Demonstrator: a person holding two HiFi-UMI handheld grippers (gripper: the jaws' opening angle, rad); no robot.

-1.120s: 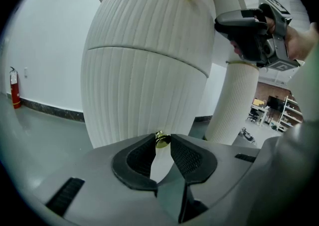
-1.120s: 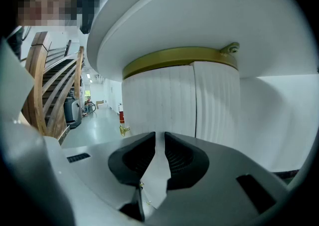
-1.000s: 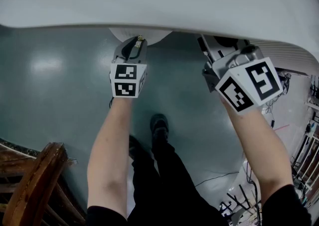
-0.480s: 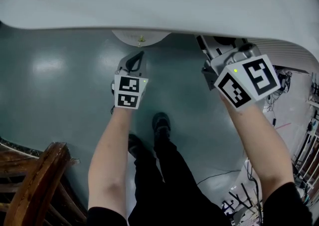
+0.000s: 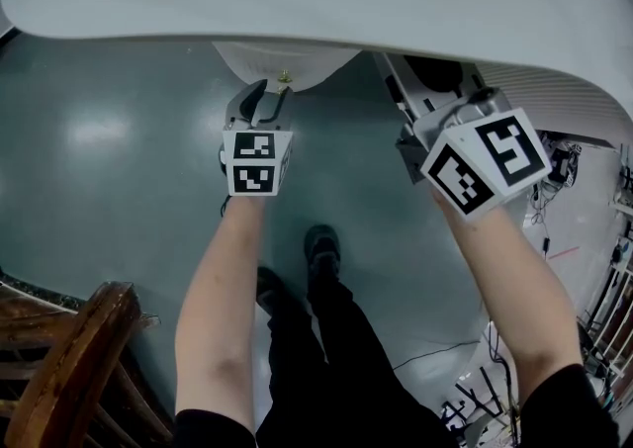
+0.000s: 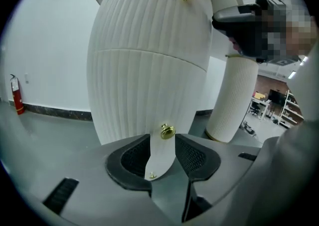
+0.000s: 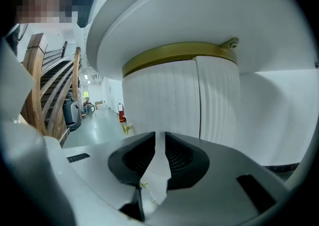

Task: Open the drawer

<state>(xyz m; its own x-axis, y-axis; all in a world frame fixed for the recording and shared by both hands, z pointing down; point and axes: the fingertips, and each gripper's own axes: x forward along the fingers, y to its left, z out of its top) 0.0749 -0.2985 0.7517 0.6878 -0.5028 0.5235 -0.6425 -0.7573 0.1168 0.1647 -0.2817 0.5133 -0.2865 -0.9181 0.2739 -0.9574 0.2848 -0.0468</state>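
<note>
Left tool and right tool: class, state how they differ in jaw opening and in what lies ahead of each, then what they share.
Jaws: the left tool stands wide, its jaws having just been opening; the right tool shows only a narrow slit. Ahead: a brass knob sits at the left tool's gap, ungripped; the right tool faces plain ribbing. Shared: both are empty and aimed at the ribbed white cabinet.

Left forearm (image 5: 220, 288) and right forearm (image 5: 509, 278) bare, stretched forward side by side. Left gripper (image 6: 163, 146) angled forward and down, cube (image 5: 256, 161) on top. Jaws apart, just been opening; knob (image 6: 167, 131) between tips, pads not pressing it. Right gripper (image 7: 160, 145) nearer level. Jaws at narrow gap, nothing between.
</note>
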